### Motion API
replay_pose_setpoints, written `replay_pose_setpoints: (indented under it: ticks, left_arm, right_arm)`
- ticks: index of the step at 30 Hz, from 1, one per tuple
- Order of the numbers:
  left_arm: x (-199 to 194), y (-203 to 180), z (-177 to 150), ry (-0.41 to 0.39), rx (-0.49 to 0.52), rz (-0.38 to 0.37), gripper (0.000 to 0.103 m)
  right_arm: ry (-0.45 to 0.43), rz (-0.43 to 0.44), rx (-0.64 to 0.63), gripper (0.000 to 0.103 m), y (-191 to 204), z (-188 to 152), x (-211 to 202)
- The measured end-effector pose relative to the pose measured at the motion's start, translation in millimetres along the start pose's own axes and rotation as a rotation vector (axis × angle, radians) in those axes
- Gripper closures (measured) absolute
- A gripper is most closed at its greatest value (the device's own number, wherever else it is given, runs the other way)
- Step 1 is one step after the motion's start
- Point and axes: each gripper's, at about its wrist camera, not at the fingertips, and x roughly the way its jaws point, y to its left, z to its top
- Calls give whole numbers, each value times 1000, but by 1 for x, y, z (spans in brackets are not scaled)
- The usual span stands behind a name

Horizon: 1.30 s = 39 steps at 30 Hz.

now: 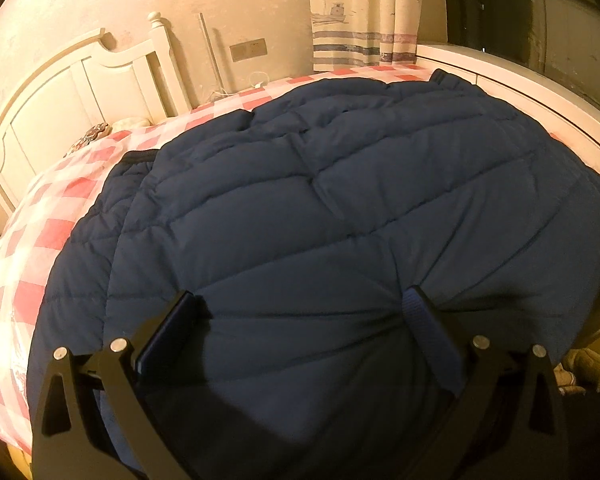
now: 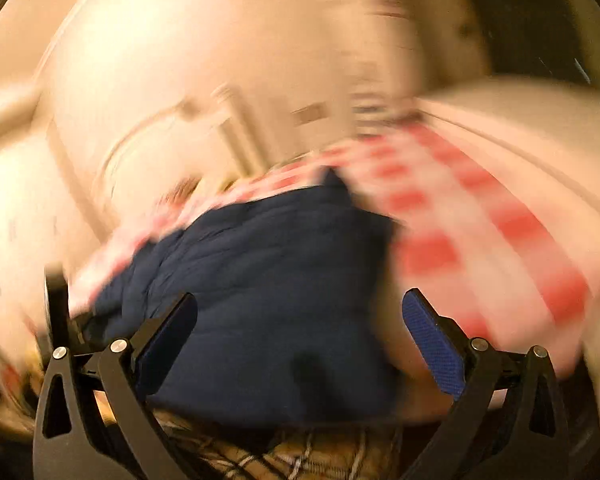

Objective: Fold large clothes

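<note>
A puffy navy quilted jacket [image 1: 320,208] covers the red-checked bed [image 1: 40,240], with the left tongs [image 1: 300,300] and right tongs [image 2: 300,304] both spread wide, gripping nothing.

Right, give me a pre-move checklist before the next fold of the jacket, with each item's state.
1. Jacket lies spread on the bed: ok, mostly flat, quilted side up.
2. Left gripper open over the near edge: ok, jaws wide apart, fabric between them, nothing clamped.
3. Right gripper open: ok, jaws apart, nothing held.
4. Right gripper steady: not ok, its view is motion-blurred.
5. Sleeves tucked in: cannot tell; one fold shows along the jacket's left side, the rest is hidden.
6. Room on the bed beyond the jacket: ok, checked sheet shows at the far side.
</note>
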Motion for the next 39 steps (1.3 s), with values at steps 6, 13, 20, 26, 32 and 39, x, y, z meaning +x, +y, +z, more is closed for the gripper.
replay_pose_setpoints:
  ticks: [6,13,20,26,32,39]
  left_arm:
    - [1,0,1,6,-1,5,2]
    - [2,0,0,4,-3,-3,2]
    - [-3,7,8,61,-37,-55,4]
    - [-44,21,61,-80,-45,22,4]
    - [46,29,108,46,-57,192,2]
    - [55,51,88,39,-144,88,5]
  right_arm:
    - [148,182,151,8,-20,-51,12]
    - [153,242,55,14,17,-42,55]
    - [173,134,13,14,46,-22,103]
    - [47,115,-89,45,65,-19,88]
    - [9,100,-155,45,81,-17,73]
    - [-59,64,-386,46,147,2,58]
